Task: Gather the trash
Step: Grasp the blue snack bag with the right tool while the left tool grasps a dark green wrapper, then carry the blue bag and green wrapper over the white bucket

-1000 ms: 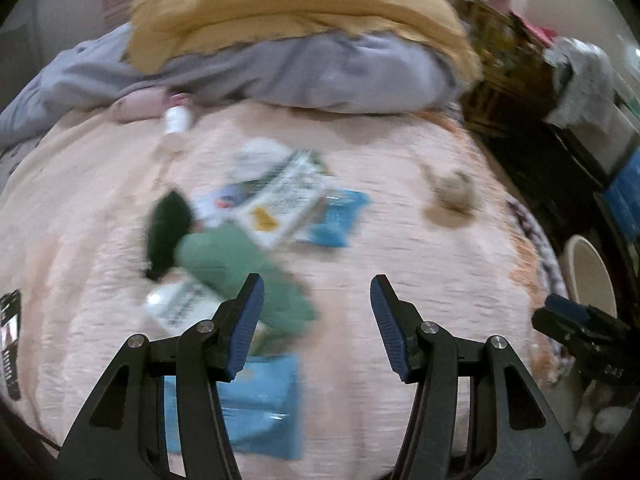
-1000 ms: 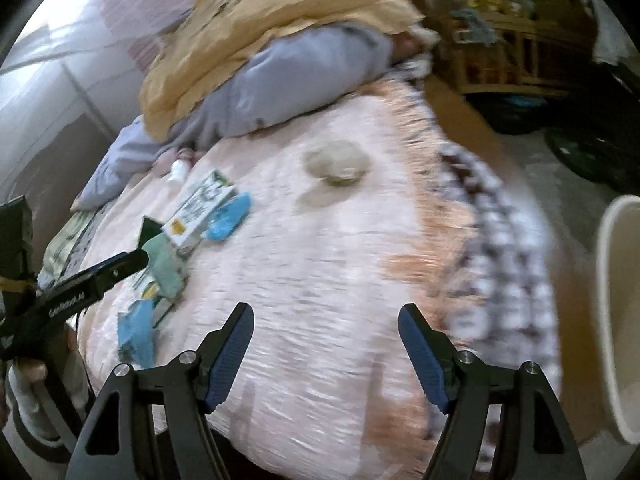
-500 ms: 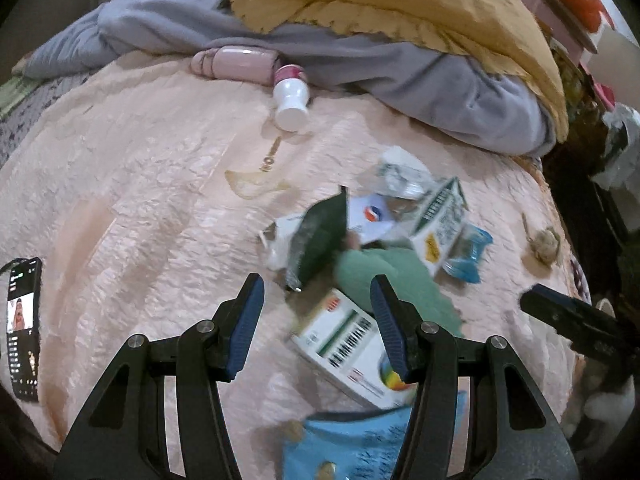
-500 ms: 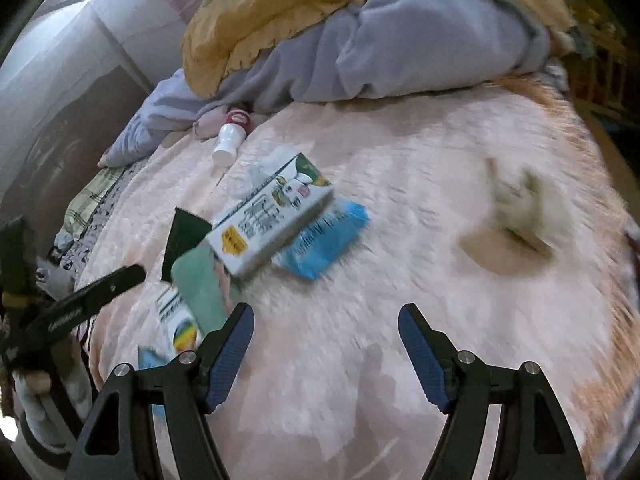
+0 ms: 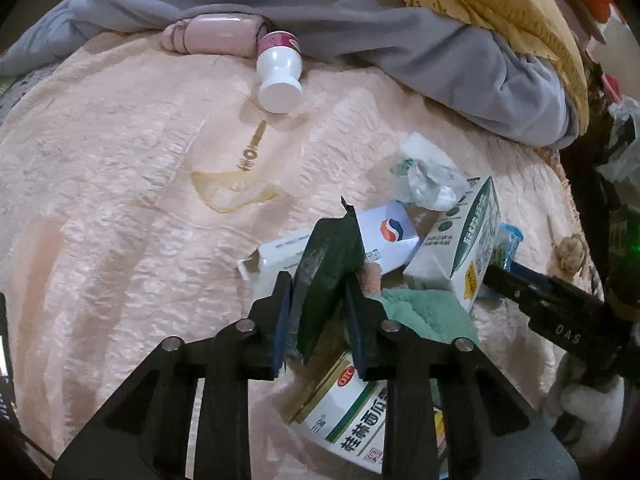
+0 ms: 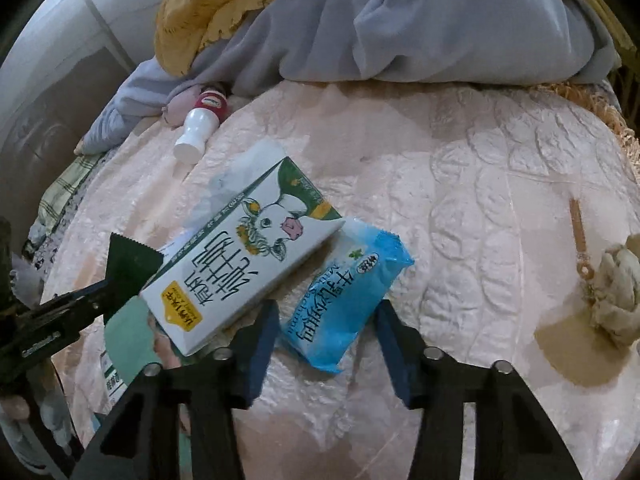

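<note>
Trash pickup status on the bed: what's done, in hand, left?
Done: nothing visibly cleared. In hand: left gripper is closing on the dark green wrapper; right gripper is closing around the blue packet, pads not pressing yet. Left: milk carton, white bottle, medicine box, crumpled plastic.

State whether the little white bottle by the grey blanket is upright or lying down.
Lying down. The white bottle rests on its side on the pink bedspread, its red-labelled end against the grey blanket.
</note>
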The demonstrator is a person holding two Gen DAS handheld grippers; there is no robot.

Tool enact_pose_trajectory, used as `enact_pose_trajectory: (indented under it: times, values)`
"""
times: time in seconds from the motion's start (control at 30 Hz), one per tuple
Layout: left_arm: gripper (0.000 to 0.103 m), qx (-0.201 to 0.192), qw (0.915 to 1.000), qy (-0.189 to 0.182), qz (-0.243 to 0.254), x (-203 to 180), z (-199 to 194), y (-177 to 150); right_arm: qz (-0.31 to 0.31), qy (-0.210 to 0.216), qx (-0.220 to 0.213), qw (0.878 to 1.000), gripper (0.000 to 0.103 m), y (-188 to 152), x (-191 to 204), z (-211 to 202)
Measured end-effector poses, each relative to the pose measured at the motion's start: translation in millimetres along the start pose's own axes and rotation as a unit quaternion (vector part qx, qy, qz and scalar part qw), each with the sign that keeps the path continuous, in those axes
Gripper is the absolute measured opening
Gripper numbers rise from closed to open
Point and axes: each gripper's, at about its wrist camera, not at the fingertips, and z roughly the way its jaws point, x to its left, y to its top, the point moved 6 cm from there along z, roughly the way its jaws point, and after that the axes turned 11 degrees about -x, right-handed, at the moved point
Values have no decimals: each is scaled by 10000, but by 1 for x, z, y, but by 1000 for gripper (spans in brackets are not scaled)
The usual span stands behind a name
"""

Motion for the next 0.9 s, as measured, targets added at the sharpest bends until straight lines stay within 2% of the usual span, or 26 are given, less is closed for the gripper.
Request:
enact_pose_trajectory:
  times: [0.1, 0.37, 0.63, 0.9]
  values:
    - [13, -64, 9999, -103, -44, 1, -10, 2, -44, 51, -72, 10000, 37, 0, -1, -9]
    - [12, -395, 9987, -305, -32, -11, -55, 10, 180, 369, -391, 9984, 36, -15, -9, -68]
    - [12, -516, 9953, -781, 256, -63, -89, -1, 202, 408, -571, 9973, 37, -40, -10, -118]
    - [12, -451, 9906, -1136, 610, -125, -99, -27, 371, 266, -734, 9963, 37, -64, -31, -162]
